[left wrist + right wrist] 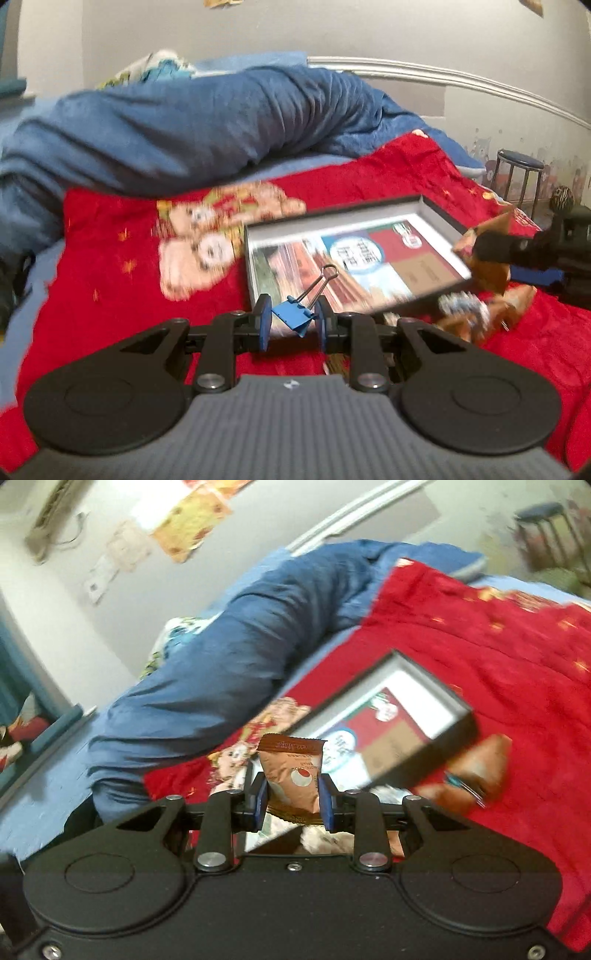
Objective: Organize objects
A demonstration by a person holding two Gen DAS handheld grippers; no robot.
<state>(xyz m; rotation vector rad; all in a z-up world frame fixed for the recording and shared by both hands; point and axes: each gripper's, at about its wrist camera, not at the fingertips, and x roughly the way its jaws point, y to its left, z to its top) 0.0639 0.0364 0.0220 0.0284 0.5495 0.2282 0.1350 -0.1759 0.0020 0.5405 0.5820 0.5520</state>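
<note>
My left gripper (293, 311) is shut on a small blue binder clip (290, 318) whose wire handles point forward. It hangs over the near edge of a shallow dark-rimmed box (369, 212) lined with printed cards, which lies on the red blanket. My right gripper (291, 794) is shut on an upright brown snack packet (290, 771), just in front of the same box (413, 690). In the left wrist view that packet (495, 275) shows at the box's right corner. More brown packets (469, 314) lie loose beside the box.
A red blanket (110, 266) with a bear print covers the bed. A rumpled blue duvet (184, 129) is heaped behind it along the wall. A dark stool (519, 166) stands at the far right. Loose packets (476, 771) lie right of the box.
</note>
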